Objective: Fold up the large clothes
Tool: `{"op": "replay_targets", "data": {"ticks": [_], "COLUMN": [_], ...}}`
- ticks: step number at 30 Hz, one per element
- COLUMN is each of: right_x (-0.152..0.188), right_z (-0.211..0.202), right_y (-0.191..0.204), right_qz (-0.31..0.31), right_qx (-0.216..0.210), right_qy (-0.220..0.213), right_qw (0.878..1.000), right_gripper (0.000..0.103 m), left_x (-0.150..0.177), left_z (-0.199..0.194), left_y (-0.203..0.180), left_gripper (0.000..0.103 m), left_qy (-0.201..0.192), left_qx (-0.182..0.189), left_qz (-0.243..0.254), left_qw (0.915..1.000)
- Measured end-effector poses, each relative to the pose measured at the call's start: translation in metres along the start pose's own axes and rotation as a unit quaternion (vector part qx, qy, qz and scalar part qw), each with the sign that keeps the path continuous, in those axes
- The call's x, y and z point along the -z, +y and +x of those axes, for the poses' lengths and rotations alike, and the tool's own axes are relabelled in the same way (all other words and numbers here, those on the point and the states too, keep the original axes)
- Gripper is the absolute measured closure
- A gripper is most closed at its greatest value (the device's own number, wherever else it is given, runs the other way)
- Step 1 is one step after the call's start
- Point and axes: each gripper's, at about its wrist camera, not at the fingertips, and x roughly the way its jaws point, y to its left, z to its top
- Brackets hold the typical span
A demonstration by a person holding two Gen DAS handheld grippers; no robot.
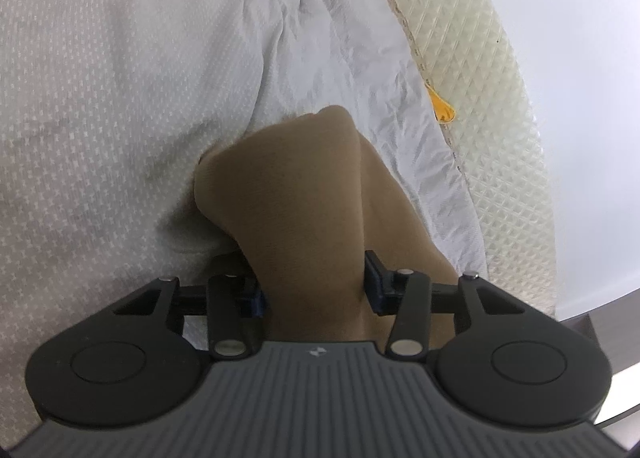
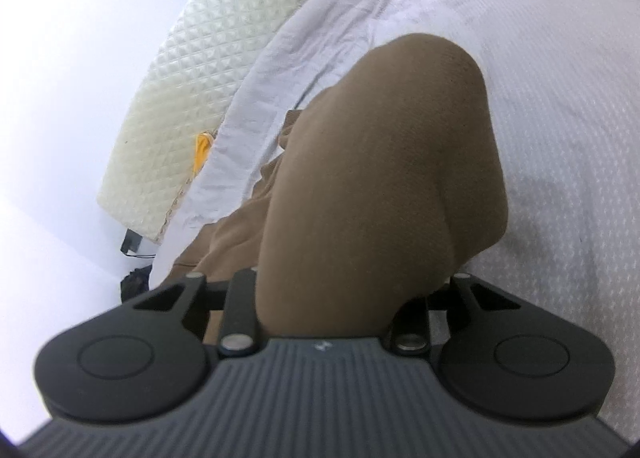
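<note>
Beside left gripper (image 1: 316,282), yellow tag (image 1: 442,110)

Plain tan knitted garment (image 1: 320,194) – on white dotted-weave bedsheet (image 1: 100,106); cream diamond-quilted mattress (image 1: 492,98); small orange tag (image 1: 442,112) – black-and-grey ribbed gripper body (image 1: 320,398).

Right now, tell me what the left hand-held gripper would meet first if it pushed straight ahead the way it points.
The left hand-held gripper already has the tan garment bunched between its fingers, so that fabric comes first. Beyond the bulge lies the white patterned bed cover; how far off it is cannot be judged.
</note>
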Motion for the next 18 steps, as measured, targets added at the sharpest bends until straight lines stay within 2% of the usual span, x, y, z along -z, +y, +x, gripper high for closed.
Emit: {"op": "replay_targets", "data": {"ticks": [2, 3, 6, 7, 8, 9, 10, 14, 18], "right_x": [-0.001, -0.001, 0.004, 0.006, 0.007, 0.008, 0.007, 0.003, -0.008], "right_z": [0.002, 0.002, 0.002, 0.0, -0.003, -0.007, -0.007, -0.002, 0.017], "right_y": [-0.009, -0.015, -0.041, -0.051, -0.058, -0.065, -0.069, -0.07, -0.065], "right_qz": [0.026, 0.047, 0.144, 0.176, 0.196, 0.21, 0.225, 0.237, 0.208], "right_qx": [0.007, 0.008, 0.019, 0.029, 0.047, 0.059, 0.053, 0.045, 0.05], "right_qy": [0.01, 0.015, 0.029, 0.027, 0.019, 0.009, 0.009, 0.001, -0.015], "right_qw": [1.0, 0.999, 0.989, 0.984, 0.979, 0.976, 0.973, 0.97, 0.977], "right_gripper": [0.062, 0.06, 0.037, 0.023, 0.016, 0.016, 0.014, 0.011, 0.011], "left_x": [-0.003, -0.006, -0.013, -0.015, -0.015, -0.015, -0.015, -0.015, -0.018], "left_z": [0.001, 0.003, 0.006, 0.005, 0.004, 0.004, 0.004, 0.015, 0.029], "left_y": [0.009, 0.015, 0.03, 0.033, 0.033, 0.033, 0.033, 0.038, 0.042], "left_gripper": [0.046, 0.04, 0.027, 0.02, 0.016, 0.009, 0.006, 0.006, 0.006], "left_qy": [0.014, 0.024, 0.044, 0.042, 0.039, 0.034, 0.032, 0.03, 0.035], "left_qx": [0.003, 0.007, 0.016, 0.016, 0.015, 0.016, 0.021, 0.015, 0.032], "left_qz": [-0.025, -0.045, -0.092, -0.095, -0.097, -0.1, -0.105, -0.12, -0.131], "left_qw": [0.9996, 0.9987, 0.9946, 0.9944, 0.9944, 0.9943, 0.9938, 0.9921, 0.9902]}}
